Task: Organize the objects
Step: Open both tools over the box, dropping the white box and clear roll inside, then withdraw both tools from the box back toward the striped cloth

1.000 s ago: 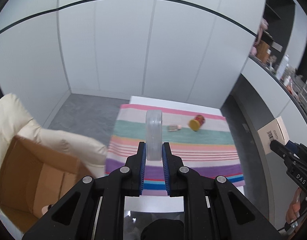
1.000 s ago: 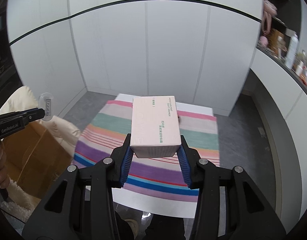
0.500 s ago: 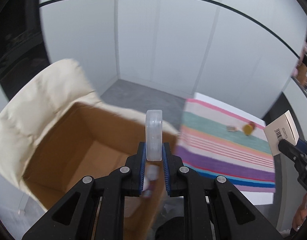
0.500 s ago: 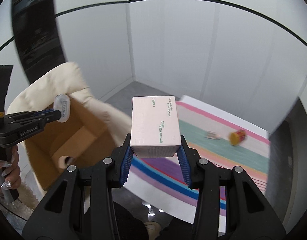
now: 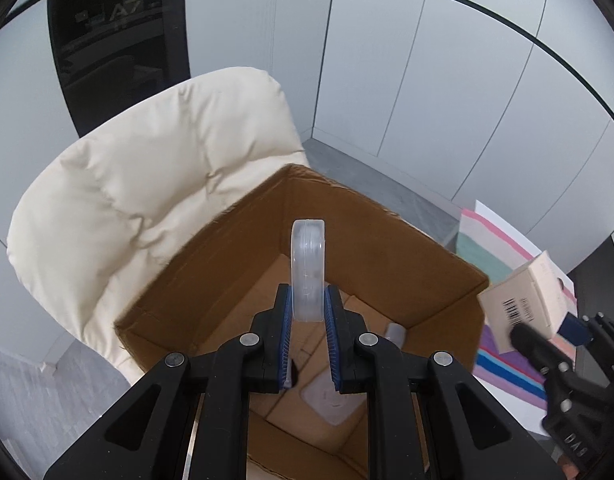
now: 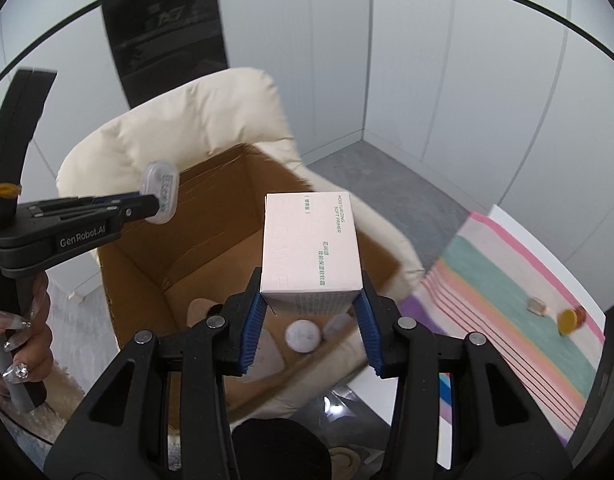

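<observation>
My left gripper is shut on a clear round plastic case, held on edge above the open cardboard box. In the right wrist view the same left gripper holds the clear case over the box's left side. My right gripper is shut on a pale pink carton printed with green text, hanging over the cardboard box. From the left wrist view that carton shows at the right, past the box's right wall. Small white items lie on the box floor.
The box rests on a cream padded chair. To the right lies a striped cloth on a white table, with a small yellow jar and a tiny block on it. White wall panels stand behind. A hand grips the left tool's handle.
Both grippers swung left from above the striped cloth to above the cardboard box on the chair, each keeping its object. The cloth has slid to the right edge of both views.
</observation>
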